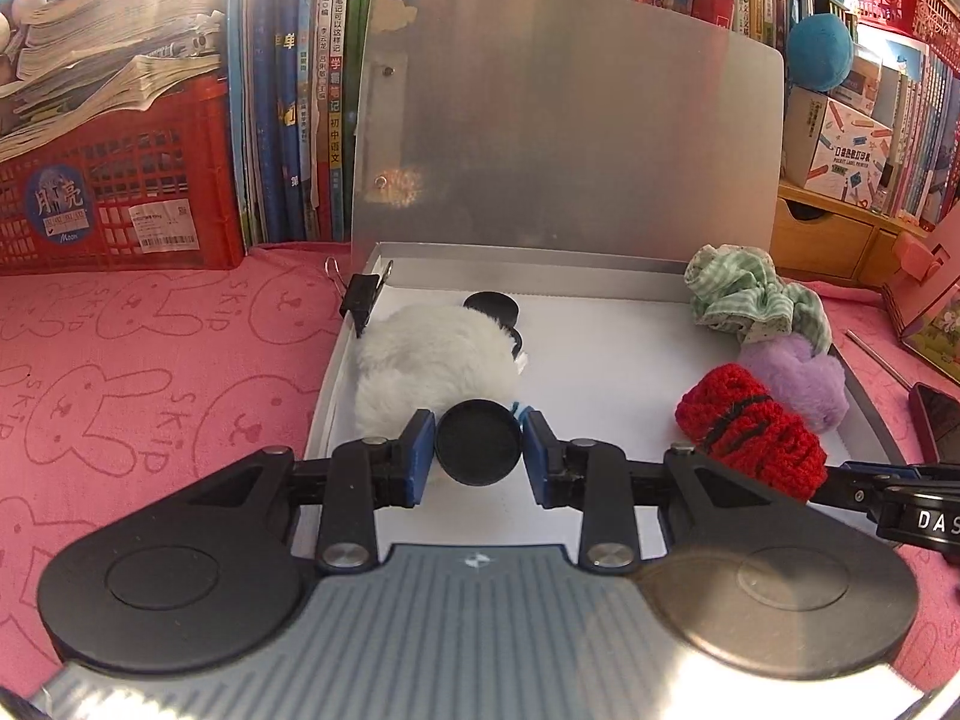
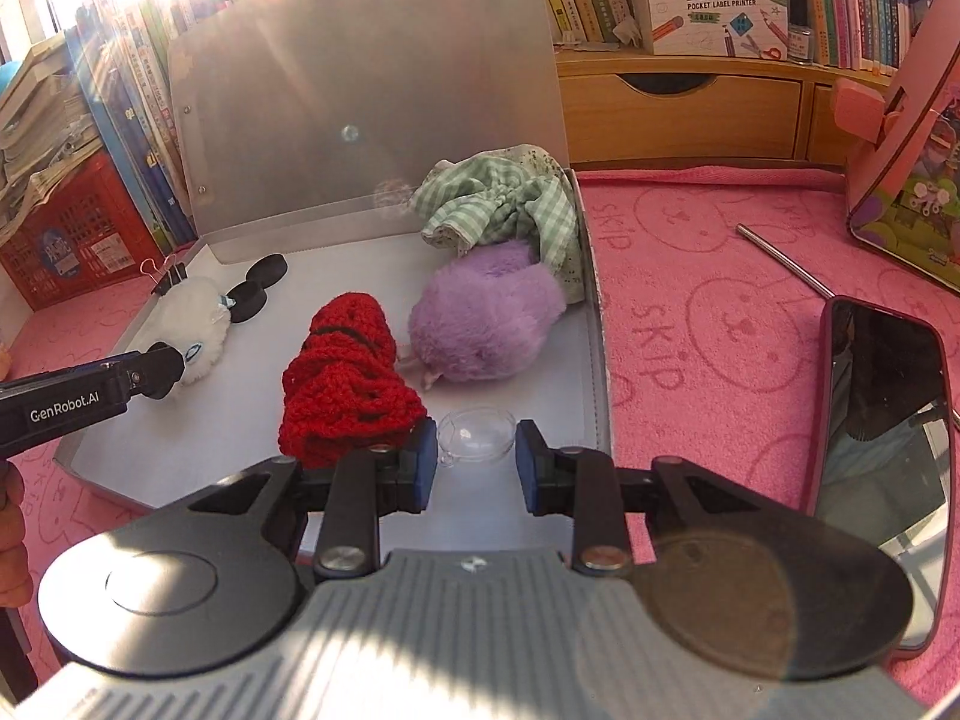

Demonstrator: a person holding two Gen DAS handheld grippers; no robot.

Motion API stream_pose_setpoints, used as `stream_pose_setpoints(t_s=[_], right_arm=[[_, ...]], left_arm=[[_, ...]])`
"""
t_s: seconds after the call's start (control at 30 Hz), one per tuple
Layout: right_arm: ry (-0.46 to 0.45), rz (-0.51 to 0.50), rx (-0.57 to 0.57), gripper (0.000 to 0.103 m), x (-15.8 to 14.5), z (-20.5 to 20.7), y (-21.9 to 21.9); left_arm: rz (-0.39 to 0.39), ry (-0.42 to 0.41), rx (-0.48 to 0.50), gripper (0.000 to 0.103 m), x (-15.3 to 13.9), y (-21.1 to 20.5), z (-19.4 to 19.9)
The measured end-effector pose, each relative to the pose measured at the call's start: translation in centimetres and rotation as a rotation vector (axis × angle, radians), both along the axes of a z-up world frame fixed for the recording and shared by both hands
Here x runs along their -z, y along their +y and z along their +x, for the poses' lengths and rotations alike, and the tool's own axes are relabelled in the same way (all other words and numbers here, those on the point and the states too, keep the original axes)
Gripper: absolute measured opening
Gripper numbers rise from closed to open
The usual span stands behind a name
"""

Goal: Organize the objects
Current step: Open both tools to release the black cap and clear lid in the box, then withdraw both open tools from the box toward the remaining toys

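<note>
1. Black round cap sits pinched between the blue pads of the left gripper, over the near edge of the open metal case, just in front of the white fluffy toy.
2. Clear plastic dome is clamped by the right gripper above the case floor, beside the red crocheted piece.
3. Purple plush and green checked scrunchie fill the right corner.
4. Binder clip grips the left rim.
5. Phone lies on the pink towel.
</note>
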State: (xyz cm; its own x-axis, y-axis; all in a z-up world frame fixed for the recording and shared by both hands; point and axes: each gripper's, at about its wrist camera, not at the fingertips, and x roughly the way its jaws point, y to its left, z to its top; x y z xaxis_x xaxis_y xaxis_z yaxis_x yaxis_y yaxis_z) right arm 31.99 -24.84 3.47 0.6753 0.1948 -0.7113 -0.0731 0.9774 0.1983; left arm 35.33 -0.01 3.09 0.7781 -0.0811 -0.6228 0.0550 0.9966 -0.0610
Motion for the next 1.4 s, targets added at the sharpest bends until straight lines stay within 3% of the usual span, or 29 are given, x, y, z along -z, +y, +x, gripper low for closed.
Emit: stream_pose_setpoints(t_s=[0.63,0.7,0.73,0.87,1.03,1.17,1.4], right_arm=[[0.014,0.034,0.037,0.032,0.2,3.2,-0.6],[0.009,0.034,0.040,0.037,0.3,3.1,-0.5],[0.009,0.034,0.044,0.052,0.2,3.1,-0.6],[-0.022,0.077,0.065,0.069,-0.4,2.6,-1.1],[-0.038,0.095,0.077,0.076,-1.1,1.8,-1.6],[-0.049,0.099,0.073,0.077,-1.6,0.8,-1.8],[-0.109,0.073,0.002,0.081,-3.2,-2.6,-1.5]], left_arm=[[0.020,0.018,-0.072,0.038,1.5,0.1,3.9],[0.014,0.020,-0.067,0.038,1.7,0.2,3.7],[0.008,0.021,-0.060,0.038,1.8,0.2,3.6],[-0.002,0.008,-0.053,0.066,1.7,0.2,3.1],[0.016,0.003,-0.056,0.078,0.8,0.1,2.4],[0.004,0.000,-0.039,0.084,-0.3,0.3,1.5],[-0.020,-0.027,0.020,0.086,-2.6,0.7,-1.6]])
